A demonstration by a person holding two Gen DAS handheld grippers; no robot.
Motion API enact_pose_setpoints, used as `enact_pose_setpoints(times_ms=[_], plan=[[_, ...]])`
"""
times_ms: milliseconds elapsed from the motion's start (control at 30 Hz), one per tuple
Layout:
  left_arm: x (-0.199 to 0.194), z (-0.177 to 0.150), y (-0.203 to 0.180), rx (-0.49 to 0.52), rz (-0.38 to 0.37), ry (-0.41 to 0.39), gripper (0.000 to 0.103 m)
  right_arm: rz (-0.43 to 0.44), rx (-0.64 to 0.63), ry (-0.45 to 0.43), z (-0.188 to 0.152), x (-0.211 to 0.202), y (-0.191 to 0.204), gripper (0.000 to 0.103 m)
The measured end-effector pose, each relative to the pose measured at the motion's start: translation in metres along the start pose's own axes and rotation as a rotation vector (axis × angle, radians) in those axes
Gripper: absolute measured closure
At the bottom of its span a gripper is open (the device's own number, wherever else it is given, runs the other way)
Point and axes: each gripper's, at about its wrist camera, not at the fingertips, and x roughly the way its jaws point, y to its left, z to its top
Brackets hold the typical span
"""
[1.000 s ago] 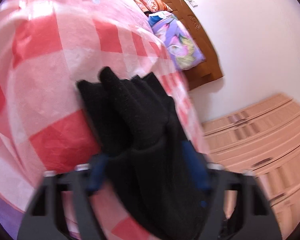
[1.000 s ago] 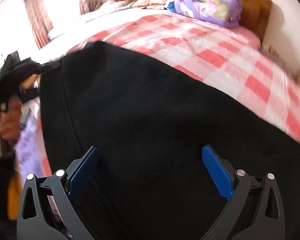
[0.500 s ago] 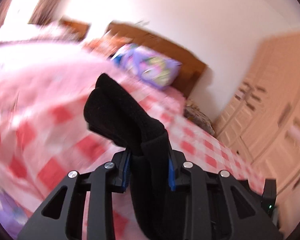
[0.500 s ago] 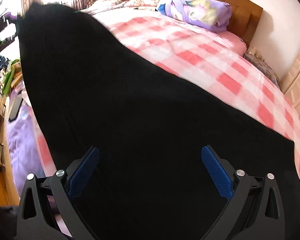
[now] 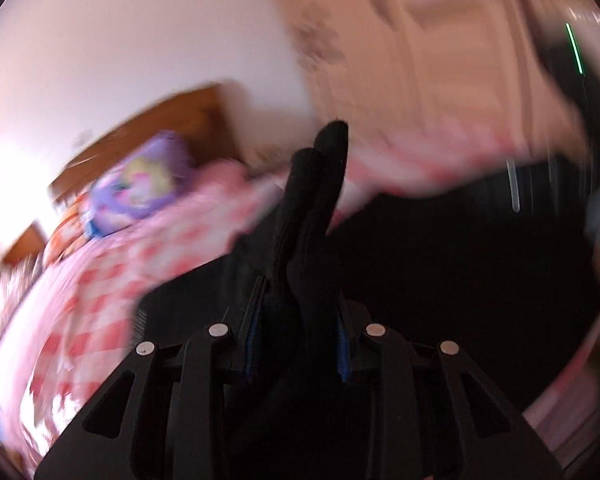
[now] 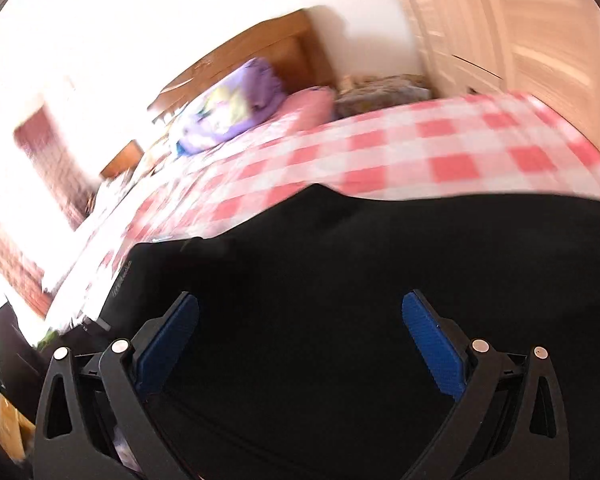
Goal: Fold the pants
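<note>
On the bed [image 6: 452, 136], a red-and-white check cover runs back to a wooden headboard [image 6: 260, 52], and the black pants [image 6: 360, 280] lie spread over the near part of it. From the right wrist view their far edge is a wavy line across the checks, with a corner poking up around the middle, and the left edge drops off near the side of the bed. Beyond that edge it's bare cover up to the pillow [image 6: 232, 108], so lots of room that way.

Left gripper [image 5: 296, 340] has its fingers [image 5: 253, 328] pressed together, pinching a bunched fold of the pants [image 5: 312, 208] that sticks up past the tips like a little tower. The rest of the fabric spreads out dark to the right in that view. Everything there is pretty smeared with blur, so I can't make out exactly where the cloth edge sits.

Right gripper [image 6: 300, 344] sits over the pants with fingers [image 6: 432, 340] spread wide, nothing between the blue pads. Can't tell if it's touching the cloth or just above it.

Around: a purple floral pillow against the headboard, a pink one just beside it, a light wooden wardrobe [image 6: 520, 28] on the right close to the bed, and some dark clutter [image 6: 16, 344] low on the left off the bed's side.
</note>
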Motion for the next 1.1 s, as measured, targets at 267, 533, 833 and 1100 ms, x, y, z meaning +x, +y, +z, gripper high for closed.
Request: enact_pose_setpoints(times_ms=[267,533,833,1100], plan=[[-0.048,-0.032,-0.018,0.117,-0.056,-0.14,0.02,0.045,0.004,0.015,-0.012,-0.002,-0.008,0.004],[-0.099,-0.101,0.108,-0.315,0.144,-0.132,0.01,0.268,-0.055,0.118,-0.03,0.025,0.041,0.007],[-0.085,-0.129,0.128,-0.323,0.216,-0.035,0.01,0.216,-0.094,0.077,-0.033,0.03,0.065,0.031],[-0.066,-0.125,0.107,-0.283,0.229,-0.028,0.008,0.227,-0.116,0.15,-0.028,0.052,0.068,0.031]])
